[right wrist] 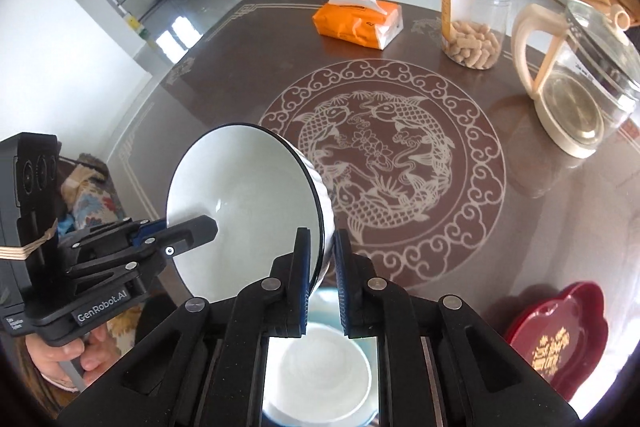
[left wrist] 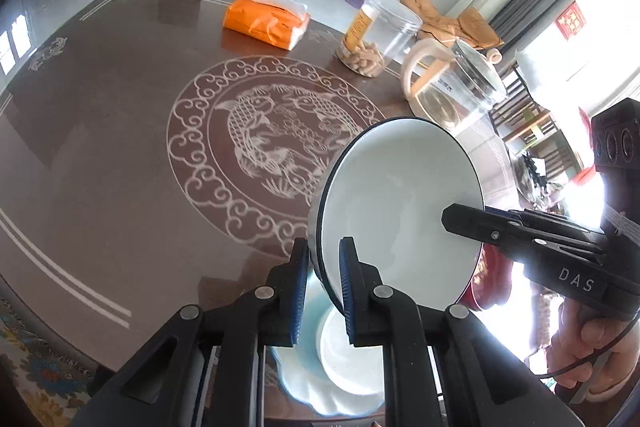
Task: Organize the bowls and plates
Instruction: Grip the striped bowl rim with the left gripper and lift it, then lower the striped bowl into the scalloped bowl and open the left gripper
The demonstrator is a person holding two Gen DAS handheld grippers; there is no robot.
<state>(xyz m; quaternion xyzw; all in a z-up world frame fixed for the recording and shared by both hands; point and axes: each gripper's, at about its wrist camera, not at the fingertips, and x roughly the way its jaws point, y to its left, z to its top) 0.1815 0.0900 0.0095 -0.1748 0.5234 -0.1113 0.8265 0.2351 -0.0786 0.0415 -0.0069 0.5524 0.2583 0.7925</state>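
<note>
Above the near edge of the table (right wrist: pixel 224 75), we've got a white bowl (left wrist: pixel 400 211) with a dark rim up in the air, tipped steeply on its side so its hollow faces the right-hand camera side. Both tools are on it! The left gripper (left wrist: pixel 324 291) has its blue-padded fingers (left wrist: pixel 347 283) pinching the bowl's wall, one pad inside and one outside, and the right gripper (right wrist: pixel 321 279) is doing the very same on the opposite part of the rim. Two grips on one bowl: that looks like a way to keep a smooth, glazed piece from swinging or slipping while it travels, since a single pinch on a thin rim leaves it free to pivot.

Look directly below: a second white bowl (right wrist: pixel 320 375) sits inside a pale blue plate (left wrist: pixel 296 379) with a scalloped edge, right under the fingers. My read is that the lifted bowl belongs with that stack, either coming off it or going in, and I can't say which from here. The tilt would need levelling before any nesting.

Off to the right, near the table's edge, a dark red tray (right wrist: pixel 560 339) with gold lettering waits flat. Farther back, well clear of the action, stand an orange tissue pack (right wrist: pixel 358 21), a clear jar (right wrist: pixel 474 15) of snacks and a glass kettle (right wrist: pixel 580 83) with a cream handle. Nothing is crowding the fish medallion at the centre.
</note>
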